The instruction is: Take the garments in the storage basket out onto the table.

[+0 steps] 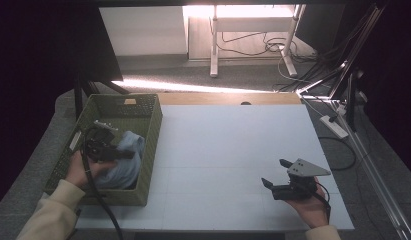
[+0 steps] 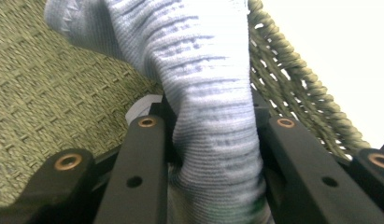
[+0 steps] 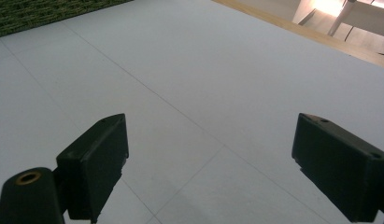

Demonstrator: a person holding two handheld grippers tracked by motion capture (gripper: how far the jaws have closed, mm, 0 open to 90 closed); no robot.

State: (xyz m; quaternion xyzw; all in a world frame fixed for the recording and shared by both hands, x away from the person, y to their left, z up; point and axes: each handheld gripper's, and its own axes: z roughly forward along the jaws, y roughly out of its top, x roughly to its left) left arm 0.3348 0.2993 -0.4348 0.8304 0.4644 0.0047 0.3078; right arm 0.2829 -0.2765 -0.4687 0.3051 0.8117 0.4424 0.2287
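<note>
Reaching into the basket [image 1: 152,131], left gripper [image 1: 124,153] clamps the blue cloth [image 1: 127,165]; right gripper [image 1: 277,172] gapes.

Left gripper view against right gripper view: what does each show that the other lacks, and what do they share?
Left gripper view alone: a light blue ribbed cloth pinched between the left claw jaws, over the basket's woven floor and corded rim.

Right gripper view alone: the right claw with its jaws wide apart and nothing between them, above the white table, whose wooden edge runs along the far side.

Both: the green basket, a strip of it at the right gripper view's top left.
</note>
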